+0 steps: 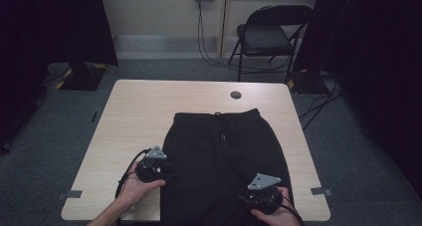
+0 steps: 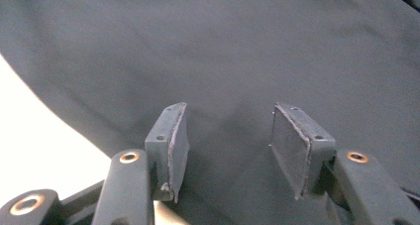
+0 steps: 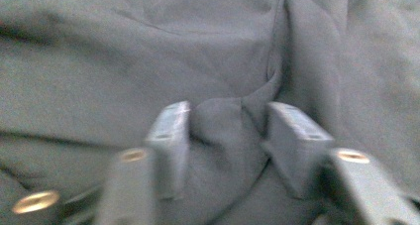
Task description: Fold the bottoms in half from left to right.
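A pair of black drawstring pants (image 1: 219, 151) lies flat on the light wooden table (image 1: 139, 106), waistband at the far side and legs running off the near edge. My left gripper (image 1: 171, 175) sits at the pants' left edge. In the left gripper view its jaws (image 2: 228, 136) stand open just above the smooth black cloth (image 2: 223, 46), with nothing pinched. My right gripper (image 1: 244, 198) rests over the right leg near the table's front edge. In the blurred right gripper view its jaws (image 3: 228, 131) stand apart with a raised fold of cloth (image 3: 223, 121) between them.
A black folding chair (image 1: 268, 34) stands beyond the table's far right. A round cable port (image 1: 236, 94) sits in the tabletop behind the waistband. Grey tape marks (image 1: 73, 193) lie near the front corners. Bare tabletop flanks the pants on both sides.
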### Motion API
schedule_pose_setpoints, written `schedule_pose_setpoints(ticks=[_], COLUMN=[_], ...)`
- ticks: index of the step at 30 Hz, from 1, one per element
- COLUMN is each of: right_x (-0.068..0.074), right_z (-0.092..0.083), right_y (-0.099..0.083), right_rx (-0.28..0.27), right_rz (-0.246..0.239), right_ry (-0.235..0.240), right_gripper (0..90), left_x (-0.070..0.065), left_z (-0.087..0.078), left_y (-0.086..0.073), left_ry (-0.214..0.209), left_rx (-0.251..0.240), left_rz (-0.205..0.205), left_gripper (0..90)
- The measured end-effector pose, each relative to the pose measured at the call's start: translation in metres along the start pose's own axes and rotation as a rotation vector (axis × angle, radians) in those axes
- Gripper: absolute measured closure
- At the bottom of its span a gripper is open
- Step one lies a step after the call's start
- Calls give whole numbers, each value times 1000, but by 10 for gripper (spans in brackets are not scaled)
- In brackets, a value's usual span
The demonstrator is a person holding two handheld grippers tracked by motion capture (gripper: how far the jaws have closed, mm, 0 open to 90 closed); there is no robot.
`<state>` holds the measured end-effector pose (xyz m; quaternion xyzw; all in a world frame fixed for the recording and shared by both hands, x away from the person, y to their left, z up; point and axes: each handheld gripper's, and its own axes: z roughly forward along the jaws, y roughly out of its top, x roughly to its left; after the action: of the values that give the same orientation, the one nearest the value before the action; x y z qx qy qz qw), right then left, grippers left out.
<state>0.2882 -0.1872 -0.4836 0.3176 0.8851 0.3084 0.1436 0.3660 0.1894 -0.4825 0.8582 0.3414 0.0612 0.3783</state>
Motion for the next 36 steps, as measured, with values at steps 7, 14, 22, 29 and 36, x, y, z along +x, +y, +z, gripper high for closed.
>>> schedule_pose_setpoints(ticks=[7, 14, 22, 29, 36], right_x=[29, 74, 127, 148, 153], right_z=[-4, 15, 69, 103, 115], right_y=[37, 87, 122, 131, 131], right_rx=[-151, -182, -129, -87, -102], right_rz=[3, -77, -166, -201, -194], right_ry=[68, 188, 293, 294, 254], right_gripper=[507, 500, 465, 409, 392], left_x=[18, 31, 34, 33, 33], left_z=[-8, 0, 6, 6, 7], left_y=[10, 4, -2, -1, -2], left_ry=[111, 145, 153, 156, 161], left_rx=[-51, -16, 3, 4, -5], left_rz=[14, -2, 28, 24, 15], left_gripper=[453, 476, 485, 485, 475])
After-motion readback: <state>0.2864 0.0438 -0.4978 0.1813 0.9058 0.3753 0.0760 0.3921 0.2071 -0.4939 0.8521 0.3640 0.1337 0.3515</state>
